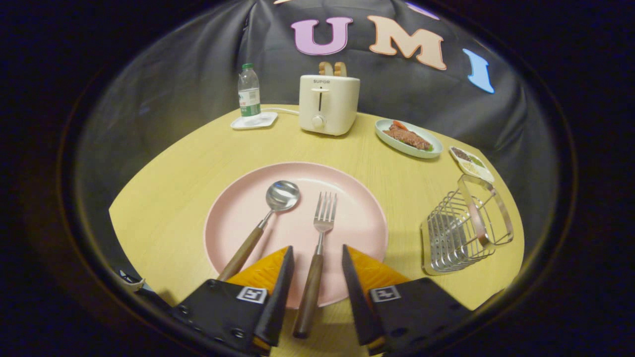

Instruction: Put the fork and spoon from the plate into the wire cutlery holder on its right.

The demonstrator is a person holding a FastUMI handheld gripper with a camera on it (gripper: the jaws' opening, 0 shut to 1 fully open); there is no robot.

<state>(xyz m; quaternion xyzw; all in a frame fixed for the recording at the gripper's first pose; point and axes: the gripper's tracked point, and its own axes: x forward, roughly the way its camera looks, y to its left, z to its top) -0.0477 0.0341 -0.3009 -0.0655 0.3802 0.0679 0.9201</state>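
Straddling the fork (317, 248), the gripper (317, 253) is spread wide, a finger either side of the wooden handle and neither touching it. That handle's butt hangs off the rim of the round pink plate (238, 218). Beside it, the spoon (265, 218), shiny bowl up, has its wooden handle end tucked out of sight behind the left finger. To the right stands the wire cutlery holder (461, 228), thin metal bars with a looped handle. Beyond, on the pale wood table (168, 198), a cream toaster (328, 104) shows toast tops only.
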